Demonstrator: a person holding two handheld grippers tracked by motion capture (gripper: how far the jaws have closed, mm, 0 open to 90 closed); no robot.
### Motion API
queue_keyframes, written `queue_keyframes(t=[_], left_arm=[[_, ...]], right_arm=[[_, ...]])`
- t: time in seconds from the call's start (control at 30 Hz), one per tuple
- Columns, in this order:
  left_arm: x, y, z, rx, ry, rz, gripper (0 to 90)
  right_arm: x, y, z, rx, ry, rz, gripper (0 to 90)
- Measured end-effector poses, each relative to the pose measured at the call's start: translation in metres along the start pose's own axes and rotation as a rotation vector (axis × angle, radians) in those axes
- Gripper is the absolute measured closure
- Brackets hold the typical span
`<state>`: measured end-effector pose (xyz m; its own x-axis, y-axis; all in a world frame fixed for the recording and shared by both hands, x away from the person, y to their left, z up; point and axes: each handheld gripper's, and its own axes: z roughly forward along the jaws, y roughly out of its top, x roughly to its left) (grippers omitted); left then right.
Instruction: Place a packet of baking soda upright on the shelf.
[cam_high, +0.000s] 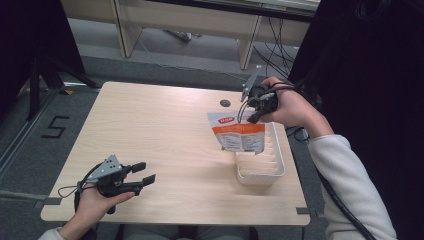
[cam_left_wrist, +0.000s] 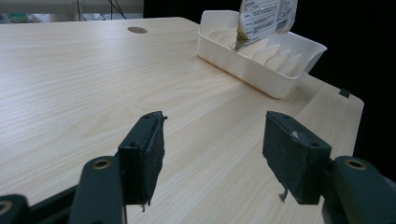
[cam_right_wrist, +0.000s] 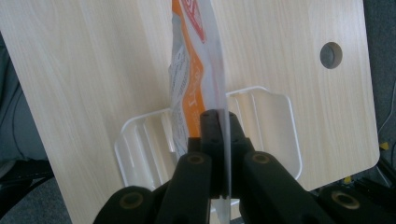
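Your right gripper (cam_high: 248, 111) pinched the top edge of a white and orange pouch (cam_high: 237, 131), which hung upright over the far end of a ribbed white tray (cam_high: 278, 165). Its red logo and small print were too blurred to read. Your left gripper (cam_high: 142, 173) rested low on the pale wooden table (cam_high: 150, 130), jaws apart, holding nothing. A "5" (cam_high: 55, 127) marked the grey floor.
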<state>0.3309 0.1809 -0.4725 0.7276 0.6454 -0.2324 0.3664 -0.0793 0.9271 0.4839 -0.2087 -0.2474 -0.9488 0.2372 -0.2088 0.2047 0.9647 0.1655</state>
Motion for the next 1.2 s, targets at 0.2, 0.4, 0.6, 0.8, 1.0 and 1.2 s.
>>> queue_keyframes(t=[0.2, 0.4, 0.6, 0.8, 1.0, 1.2], left_arm=[[0.000, 0.000, 0.000, 0.000, 0.000, 0.000, 37.9], [0.000, 0.000, 0.000, -0.001, 0.000, -0.001, 37.9], [0.000, 0.000, 0.000, 0.000, -0.001, 0.001, 37.9], [0.000, 0.000, 0.000, -0.004, 0.002, -0.002, 37.9], [0.000, 0.000, 0.000, -0.003, 0.002, -0.002, 37.9], [0.000, 0.000, 0.000, -0.004, 0.002, -0.003, 37.9]], right_arm=[[-0.001, -0.005, 0.000, 0.004, -0.002, 0.001, 90.0], [-0.003, -0.010, -0.002, 0.010, -0.004, 0.011, 90.0], [-0.003, -0.013, -0.003, 0.017, -0.013, 0.032, 90.0], [-0.006, -0.017, -0.002, 0.018, -0.007, 0.028, 90.0], [-0.007, -0.021, -0.003, 0.023, -0.009, 0.038, 90.0], [-0.010, -0.025, -0.005, 0.024, -0.018, 0.025, 90.0]])
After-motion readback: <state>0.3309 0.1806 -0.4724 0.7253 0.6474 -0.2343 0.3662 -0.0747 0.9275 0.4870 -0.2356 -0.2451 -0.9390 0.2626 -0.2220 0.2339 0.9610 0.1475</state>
